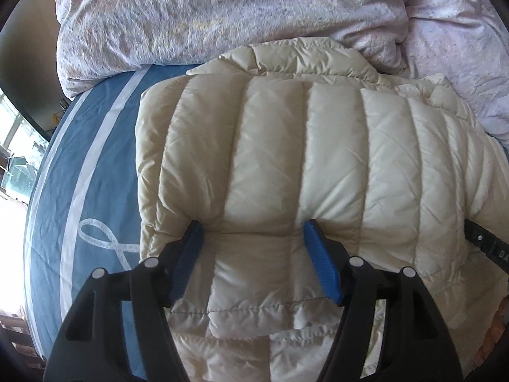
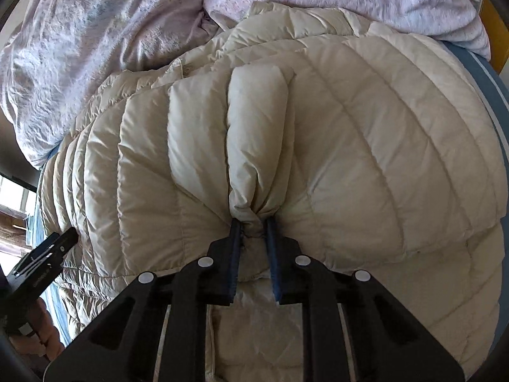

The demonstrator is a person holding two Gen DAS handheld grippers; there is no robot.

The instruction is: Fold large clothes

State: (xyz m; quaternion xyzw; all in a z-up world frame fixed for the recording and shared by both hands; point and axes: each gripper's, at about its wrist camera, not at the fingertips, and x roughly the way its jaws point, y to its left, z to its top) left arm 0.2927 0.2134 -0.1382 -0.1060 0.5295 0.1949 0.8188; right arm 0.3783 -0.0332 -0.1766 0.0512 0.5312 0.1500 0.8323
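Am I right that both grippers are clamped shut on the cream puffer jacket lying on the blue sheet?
Not quite: only the right gripper is shut on the cream puffer jacket, pinching a gathered fold, as the right wrist view shows. In the left wrist view, the left gripper is open, its fingers spread wide against the jacket. The jacket does lie on the blue sheet.

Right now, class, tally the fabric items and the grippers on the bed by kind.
Jacket: 1
Duvet: 1
Sheet: 1
Grippers: 2, left gripper open, right gripper shut on the jacket
Total: 5
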